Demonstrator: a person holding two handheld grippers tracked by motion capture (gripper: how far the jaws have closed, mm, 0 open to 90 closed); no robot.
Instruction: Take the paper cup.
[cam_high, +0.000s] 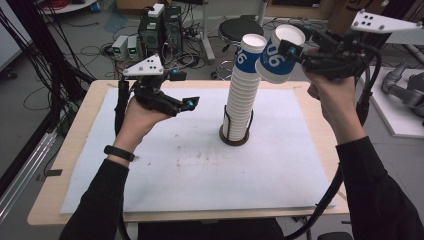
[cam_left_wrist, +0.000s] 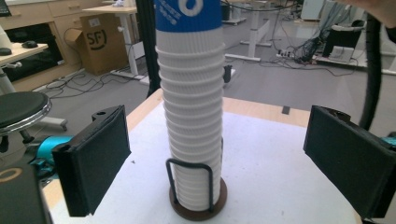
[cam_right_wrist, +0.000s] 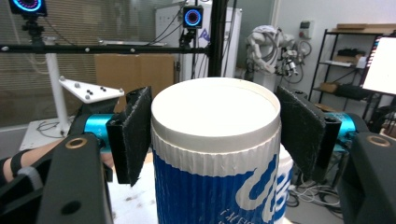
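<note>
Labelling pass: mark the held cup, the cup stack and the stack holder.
held cup (cam_high: 280, 61), high view, on its blue printed side.
cup stack (cam_left_wrist: 194, 140), left gripper view, on the white ribbed middle.
stack holder (cam_left_wrist: 198, 212), left gripper view, on the brown base disc's front edge.

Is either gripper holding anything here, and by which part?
The right gripper clamps a blue-and-white paper cup by its sides just below the rim. The left gripper is open, holding nothing.

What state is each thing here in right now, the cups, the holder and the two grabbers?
Single cup: lifted, tilted, clamped at its rim, beside the top of the stack.
Cup stack: tall, upright, nested, standing in the holder.
Holder: on the white mat, wire loops around the lowest cups.
Right gripper: shut on the single cup.
Left gripper: open, jaws wide, facing the stack without touching.
</note>
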